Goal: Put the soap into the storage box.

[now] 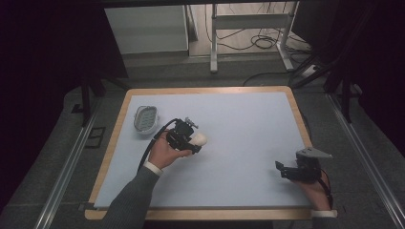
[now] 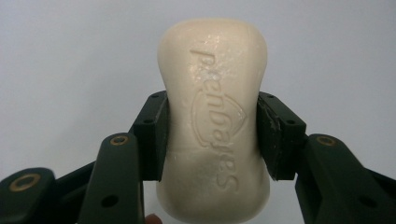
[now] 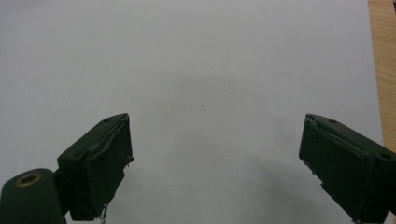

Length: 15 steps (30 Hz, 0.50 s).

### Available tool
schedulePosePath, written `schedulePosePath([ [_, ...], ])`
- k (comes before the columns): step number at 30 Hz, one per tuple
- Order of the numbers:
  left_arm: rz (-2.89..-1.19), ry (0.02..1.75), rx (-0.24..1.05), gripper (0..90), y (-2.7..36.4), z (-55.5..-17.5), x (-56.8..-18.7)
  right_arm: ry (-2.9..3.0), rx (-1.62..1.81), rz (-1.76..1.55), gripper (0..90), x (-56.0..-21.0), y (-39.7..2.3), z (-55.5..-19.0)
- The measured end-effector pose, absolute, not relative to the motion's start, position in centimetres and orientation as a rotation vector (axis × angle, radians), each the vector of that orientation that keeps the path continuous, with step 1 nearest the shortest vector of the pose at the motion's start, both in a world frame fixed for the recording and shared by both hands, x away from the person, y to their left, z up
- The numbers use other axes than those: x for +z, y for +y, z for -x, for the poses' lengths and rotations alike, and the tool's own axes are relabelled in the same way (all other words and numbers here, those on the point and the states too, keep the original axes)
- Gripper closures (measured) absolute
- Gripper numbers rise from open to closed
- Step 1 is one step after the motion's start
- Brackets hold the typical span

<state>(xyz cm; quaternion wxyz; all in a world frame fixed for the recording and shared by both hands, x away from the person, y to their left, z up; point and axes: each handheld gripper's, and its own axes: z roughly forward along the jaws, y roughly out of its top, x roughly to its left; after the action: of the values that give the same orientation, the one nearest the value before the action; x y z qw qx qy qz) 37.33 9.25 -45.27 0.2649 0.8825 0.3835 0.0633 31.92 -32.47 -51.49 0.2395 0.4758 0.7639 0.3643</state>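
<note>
A cream bar of soap [image 2: 215, 116] with raised lettering sits clamped between the two black jaws of my left gripper [image 2: 212, 135]. From above, that soap [image 1: 199, 139] pokes out to the right of the left gripper [image 1: 191, 141], held over the middle-left of the pale blue mat [image 1: 239, 124]. A white soap dish [image 1: 145, 119] with a studded inside lies on the mat just left of that hand. My right gripper [image 1: 282, 170] rests near the mat's front right corner; its jaws stand wide apart over bare mat, midpoint [image 3: 215, 163].
The mat lies on a wooden-edged table [image 1: 205, 90]. A strip of the wooden rim [image 3: 383, 60] runs along the right of the right gripper view. Beyond the table stand a white desk frame [image 1: 248, 28] and floor cables [image 1: 262, 43]. Metal rails flank the table.
</note>
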Motion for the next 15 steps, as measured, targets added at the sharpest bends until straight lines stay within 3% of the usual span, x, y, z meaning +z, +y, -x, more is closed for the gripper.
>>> schedulePosePath([
  [15, -2.349, 1.106, 0.225, 49.6, 11.2, -38.3, -44.4, 2.089, 1.000, -1.302, 9.5, -51.5, -32.6, -31.9],
])
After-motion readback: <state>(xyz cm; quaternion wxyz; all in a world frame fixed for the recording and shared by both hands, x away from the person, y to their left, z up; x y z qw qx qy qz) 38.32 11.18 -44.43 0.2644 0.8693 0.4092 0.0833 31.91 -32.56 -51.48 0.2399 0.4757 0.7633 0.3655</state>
